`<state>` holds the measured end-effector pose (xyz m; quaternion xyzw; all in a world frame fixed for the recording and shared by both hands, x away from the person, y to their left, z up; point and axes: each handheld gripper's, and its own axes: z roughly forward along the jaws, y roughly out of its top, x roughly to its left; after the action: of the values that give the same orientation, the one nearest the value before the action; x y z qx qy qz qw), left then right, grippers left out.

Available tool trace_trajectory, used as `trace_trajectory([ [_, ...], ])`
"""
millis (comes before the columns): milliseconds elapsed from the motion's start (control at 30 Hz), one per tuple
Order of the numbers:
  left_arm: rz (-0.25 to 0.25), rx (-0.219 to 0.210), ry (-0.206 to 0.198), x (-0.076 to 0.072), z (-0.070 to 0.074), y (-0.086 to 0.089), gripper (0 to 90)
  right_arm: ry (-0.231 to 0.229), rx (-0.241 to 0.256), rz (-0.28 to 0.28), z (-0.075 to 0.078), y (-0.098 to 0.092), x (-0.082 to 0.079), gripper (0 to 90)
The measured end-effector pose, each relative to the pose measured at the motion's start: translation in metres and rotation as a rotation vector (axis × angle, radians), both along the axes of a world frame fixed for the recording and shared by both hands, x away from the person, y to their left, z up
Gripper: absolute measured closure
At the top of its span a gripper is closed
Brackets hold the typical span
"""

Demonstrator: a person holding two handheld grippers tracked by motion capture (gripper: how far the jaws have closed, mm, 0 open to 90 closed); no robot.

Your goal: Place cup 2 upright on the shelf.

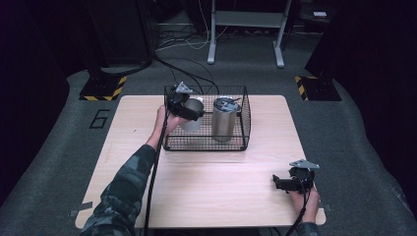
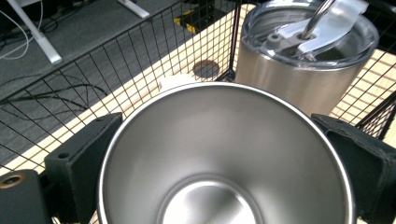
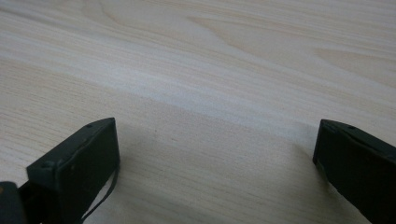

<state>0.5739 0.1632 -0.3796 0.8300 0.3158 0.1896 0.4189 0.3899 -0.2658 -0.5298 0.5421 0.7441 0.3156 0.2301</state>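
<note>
The left gripper (image 2: pixel 224 154) has its jaws clamped on either side of a plain steel cup (image 2: pixel 224 158), shiny, open-topped and empty, held tilted in the wire basket (image 1: pixel 241 125) just beside a lidded steel tumbler (image 2: pixel 303 70). The basket stands at the far side of the pale wooden tabletop (image 1: pixel 206 182), with grey carpet around it. The right gripper (image 3: pixel 217 163) rests near the tabletop's front right corner, jaws spread wide on nothing.

The right gripper (image 3: pixel 215 163) is being held low over the pale wooden table (image 3: pixel 224 60), with its two black jaws being kept wide apart. Nothing is being gripped between them; bare wood grain is being shown there.
</note>
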Motion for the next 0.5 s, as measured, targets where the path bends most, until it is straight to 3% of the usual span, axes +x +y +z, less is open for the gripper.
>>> trace_trajectory([
  [333, 0.013, 0.013, 0.031, 0.007, -0.010, -0.002, 6.2, 0.000, 0.000, -0.001, 0.000, 0.000, 0.000, 0.0],
  [500, 0.016, 0.039, 0.040, 0.008, -0.012, -0.005, 6.2, 0.000, 0.001, 0.000, 0.000, 0.000, 0.000, 0.0],
])
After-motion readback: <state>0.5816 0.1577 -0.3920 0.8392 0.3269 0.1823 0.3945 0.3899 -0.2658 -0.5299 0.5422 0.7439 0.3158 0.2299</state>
